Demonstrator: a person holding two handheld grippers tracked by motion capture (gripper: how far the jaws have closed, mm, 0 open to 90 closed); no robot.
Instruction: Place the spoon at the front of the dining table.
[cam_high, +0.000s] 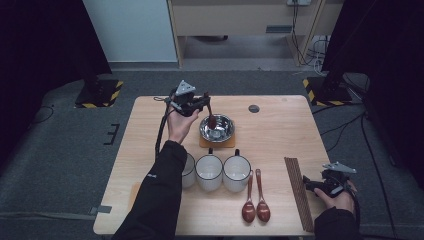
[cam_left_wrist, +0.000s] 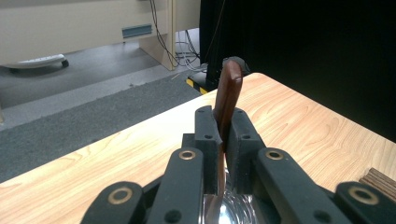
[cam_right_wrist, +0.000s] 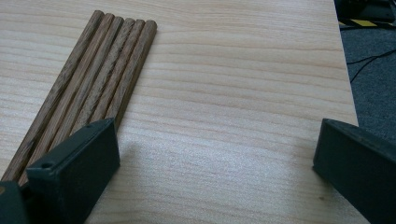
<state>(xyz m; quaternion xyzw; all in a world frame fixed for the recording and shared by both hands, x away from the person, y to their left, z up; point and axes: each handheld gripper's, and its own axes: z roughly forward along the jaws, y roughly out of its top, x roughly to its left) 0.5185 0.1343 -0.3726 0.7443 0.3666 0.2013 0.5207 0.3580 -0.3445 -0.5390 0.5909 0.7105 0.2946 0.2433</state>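
The left tool (cam_high: 206, 101) pinches the light, stiff, smooth spoon (cam_left_wrist: 227, 100) mid-handle over the bowl (cam_high: 217, 127); the right tool (cam_high: 312, 184) gapes empty.

Your left gripper (cam_high: 205, 102) is stretched far forward, jaws clamped tight. Your right gripper (cam_high: 311, 186) rests near you at the right edge, jaws spread wide.
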